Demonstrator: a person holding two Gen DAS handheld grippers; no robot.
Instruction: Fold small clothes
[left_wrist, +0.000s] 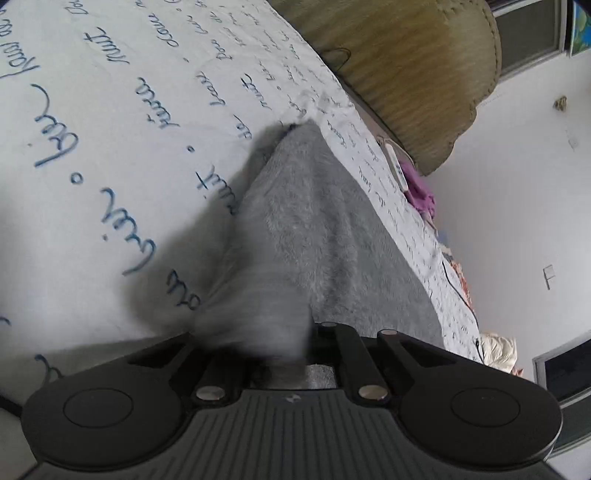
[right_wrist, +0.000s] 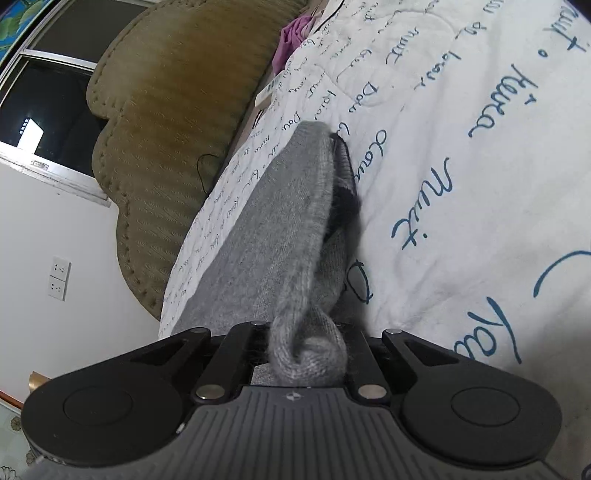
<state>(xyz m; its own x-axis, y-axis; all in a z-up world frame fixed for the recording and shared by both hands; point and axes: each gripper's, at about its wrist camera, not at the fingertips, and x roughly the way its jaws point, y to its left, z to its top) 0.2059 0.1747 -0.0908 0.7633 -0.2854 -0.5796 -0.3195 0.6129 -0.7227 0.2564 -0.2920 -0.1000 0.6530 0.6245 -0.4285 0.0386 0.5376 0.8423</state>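
Note:
A grey fuzzy knit garment (left_wrist: 306, 229) lies stretched over a white quilt with blue handwriting (left_wrist: 110, 155). In the left wrist view it runs from the jaws to a far corner. My left gripper (left_wrist: 280, 350) is shut on its near edge, and blurred cloth hides the fingers. In the right wrist view the same grey garment (right_wrist: 280, 229) is bunched and curled in my right gripper (right_wrist: 306, 354), which is shut on it. A dark ribbed piece (right_wrist: 345, 166) shows at the garment's far end; what it is I cannot tell.
A large olive-brown scalloped cushion (right_wrist: 166, 129) stands against the bed's far side. A purple cloth (left_wrist: 417, 188) and a white remote (left_wrist: 397, 166) lie by the quilt's (right_wrist: 480, 184) edge. Beyond are a white wall with sockets (right_wrist: 59, 277) and a window.

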